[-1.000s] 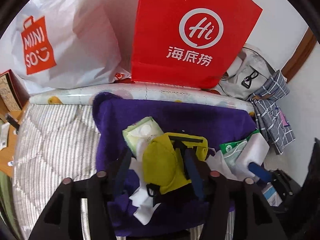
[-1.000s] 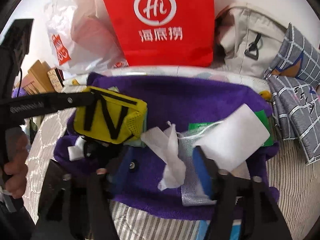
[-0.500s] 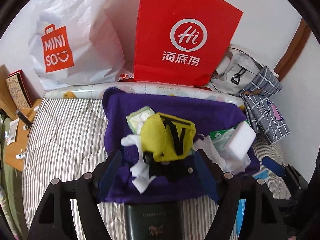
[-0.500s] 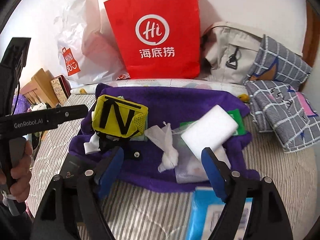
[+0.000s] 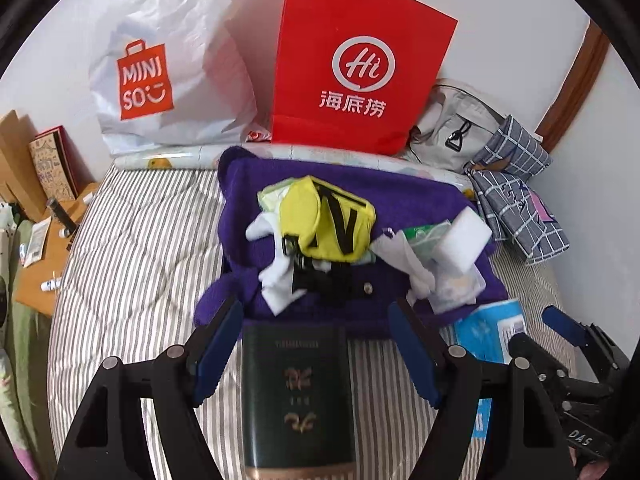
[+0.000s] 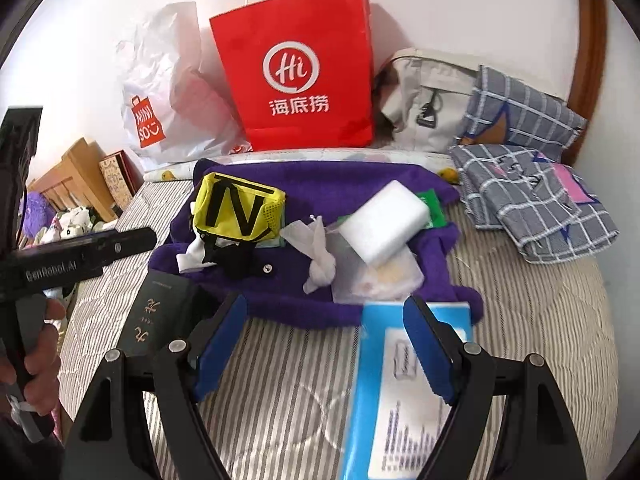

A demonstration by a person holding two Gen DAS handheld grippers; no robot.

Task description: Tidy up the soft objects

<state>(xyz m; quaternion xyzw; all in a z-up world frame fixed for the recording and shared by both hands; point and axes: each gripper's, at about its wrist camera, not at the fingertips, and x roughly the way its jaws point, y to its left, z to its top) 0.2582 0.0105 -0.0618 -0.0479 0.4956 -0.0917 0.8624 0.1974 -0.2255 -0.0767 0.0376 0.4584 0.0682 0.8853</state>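
Hovering over the bed (image 5: 132, 240), I am holding my left tool (image 5: 316, 344) and right tool (image 6: 324, 344) spread and empty. The soft things are lying heaped on one purple towel (image 5: 400, 196): one yellow pouch (image 5: 328, 220), one white sponge (image 6: 386, 220), several crumpled tissues (image 6: 318, 252). Sorting seems largely unfinished; one dark book (image 5: 296, 396) and one blue packet (image 6: 396, 392) are waiting beside the towel.

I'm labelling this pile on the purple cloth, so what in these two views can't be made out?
- Green packet: right wrist view, mostly hidden under the white sponge.
- Blue pack: right wrist view, print blurred, partly behind the right tongs.
- Dark green book: left wrist view, title too small, bottom cut off by the frame edge.
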